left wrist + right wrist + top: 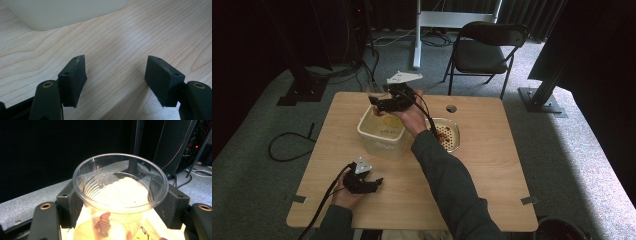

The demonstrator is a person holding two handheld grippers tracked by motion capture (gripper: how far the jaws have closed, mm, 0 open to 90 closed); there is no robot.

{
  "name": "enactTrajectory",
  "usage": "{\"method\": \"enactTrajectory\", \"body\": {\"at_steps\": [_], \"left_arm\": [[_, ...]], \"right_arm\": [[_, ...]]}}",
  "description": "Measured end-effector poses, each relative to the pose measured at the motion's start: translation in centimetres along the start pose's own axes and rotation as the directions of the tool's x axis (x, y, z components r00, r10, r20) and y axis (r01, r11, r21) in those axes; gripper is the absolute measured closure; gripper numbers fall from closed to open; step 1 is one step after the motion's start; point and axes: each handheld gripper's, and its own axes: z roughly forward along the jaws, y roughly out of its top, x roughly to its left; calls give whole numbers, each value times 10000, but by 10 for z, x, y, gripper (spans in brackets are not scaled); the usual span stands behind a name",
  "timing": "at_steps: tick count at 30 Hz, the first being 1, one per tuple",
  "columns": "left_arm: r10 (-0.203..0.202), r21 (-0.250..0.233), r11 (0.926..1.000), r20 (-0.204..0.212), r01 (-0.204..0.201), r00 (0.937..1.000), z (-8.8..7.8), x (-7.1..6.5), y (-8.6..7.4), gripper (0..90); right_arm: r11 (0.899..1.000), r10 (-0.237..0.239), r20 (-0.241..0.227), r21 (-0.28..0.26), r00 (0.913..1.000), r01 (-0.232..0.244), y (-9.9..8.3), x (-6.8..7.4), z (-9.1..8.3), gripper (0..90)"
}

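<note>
Right gripper view: right gripper (pixel 120 206) clamped on clear plastic cup (pixel 120 195) between fingers (pixel 68 205), above cream tub (pixel 382 132). Left gripper (pixel 116 80) fingers apart over table (pixel 120 32).

Clear plastic cup (pixel 120 195) above cream tub (pixel 382 132)

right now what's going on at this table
A person is working at a wooden table with a hand-held gripper in each hand. The right hand-held gripper is shut on a clear plastic cup, holding it over a cream-coloured tub. A round dish with something red in it sits just beside the tub. The left hand-held gripper rests low near the table's front, jaws apart and holding nothing.
</note>
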Motion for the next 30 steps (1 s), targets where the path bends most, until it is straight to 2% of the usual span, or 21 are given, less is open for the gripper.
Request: {"method": "enactTrajectory", "body": {"at_steps": [12, 30], "left_arm": [[-11, 1, 10000, -3, 11, 10000, 0, 0, 0, 341], [1, 23, 10000, 1, -1, 10000, 0, 0, 0, 341]], "right_arm": [[9996, 197, 132, 195, 9997, -200, -10, -3, 6, 292], [9988, 240, 221, 431, 9995, -249, -17, -2, 15, 288]]}}
